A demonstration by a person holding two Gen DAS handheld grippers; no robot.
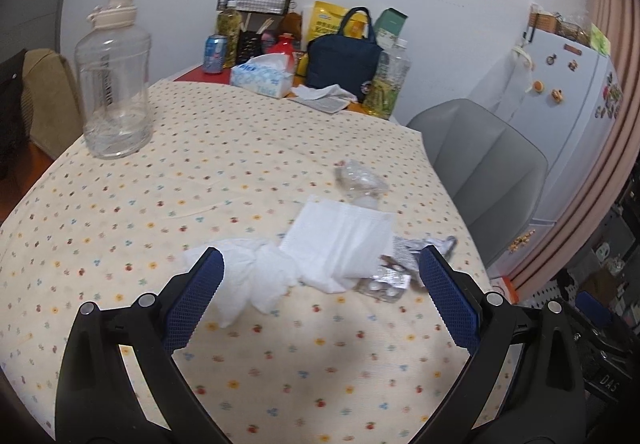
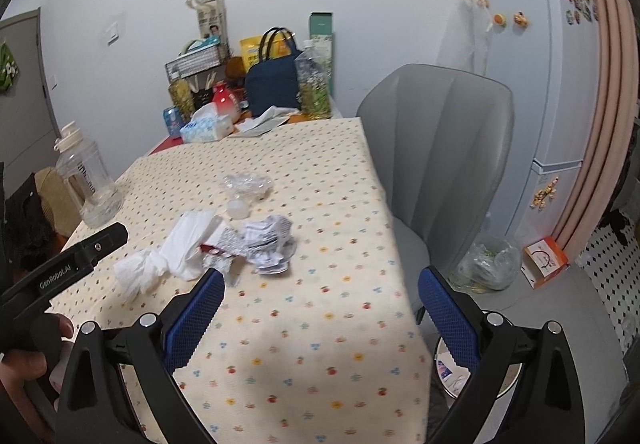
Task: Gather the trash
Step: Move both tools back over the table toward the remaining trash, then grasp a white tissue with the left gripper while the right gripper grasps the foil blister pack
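A heap of trash lies on the dotted tablecloth (image 1: pixel 240 164). It holds a crumpled white tissue (image 1: pixel 256 280) (image 2: pixel 140 268), a flat white napkin (image 1: pixel 340 240) (image 2: pixel 188 240), empty foil pill blisters (image 1: pixel 388 280) (image 2: pixel 228 244), a crumpled printed paper (image 2: pixel 268 244) and a crushed clear plastic wrapper (image 1: pixel 360 180) (image 2: pixel 248 186). My left gripper (image 1: pixel 320 284) is open just above the heap, its blue pads on either side of the tissue and blisters. My right gripper (image 2: pixel 320 308) is open over bare cloth, in front of the heap and to its right. Its body partly hides a bin (image 2: pixel 460 376) on the floor below the table's edge.
A large clear water jug (image 1: pixel 114 84) (image 2: pixel 90 184) stands at the table's left. At the far end sit a tissue box (image 1: pixel 262 74), a navy bag (image 1: pixel 344 56), bottles and a can. A grey chair (image 2: pixel 436 148) stands right of the table, a fridge (image 2: pixel 540 84) beyond it.
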